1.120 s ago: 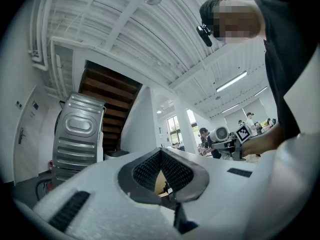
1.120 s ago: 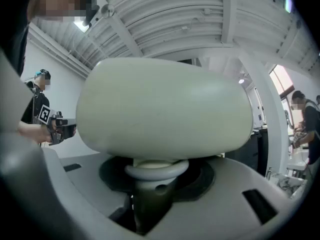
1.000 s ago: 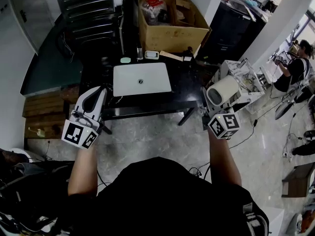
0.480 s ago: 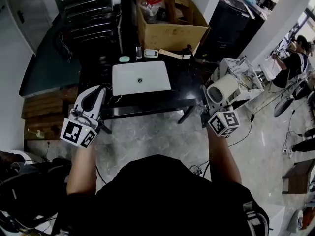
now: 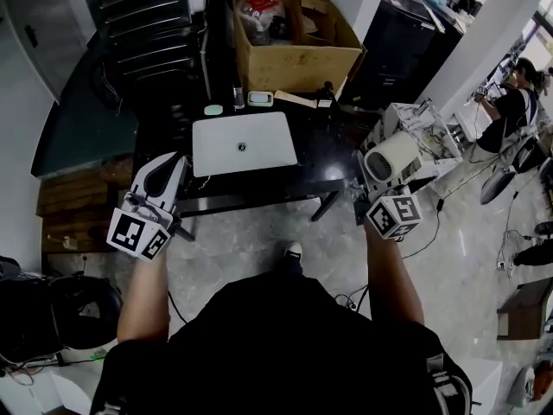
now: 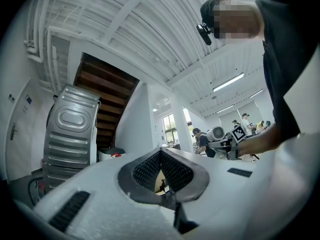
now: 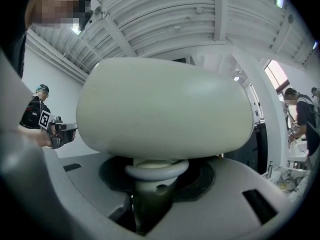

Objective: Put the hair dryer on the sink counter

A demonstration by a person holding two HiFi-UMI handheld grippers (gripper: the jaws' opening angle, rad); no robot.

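Observation:
A cream hair dryer [image 5: 390,156] is held up to the right of the counter, with my right gripper [image 5: 373,190] shut on its handle. In the right gripper view its rounded body [image 7: 165,109] fills the middle, and the handle runs down between the jaws of the right gripper [image 7: 153,189]. The white sink basin [image 5: 244,143] is set in a black counter [image 5: 321,169] ahead of me. My left gripper [image 5: 166,164] hovers off the counter's left front corner; in its own view the left gripper [image 6: 161,153] has its jaw tips meeting, with nothing held.
A cardboard box [image 5: 298,37] stands behind the sink, with a small bottle [image 5: 238,98], a green soap [image 5: 212,109] and a white dish [image 5: 259,98] in front of it. A cluttered white cart [image 5: 425,132] is at the right. A person [image 5: 511,111] stands far right.
The counter and sink have drifted slightly up and left in the head view, and a shoe now shows below the counter. Both grippers keep their poses and the dryer stays held.

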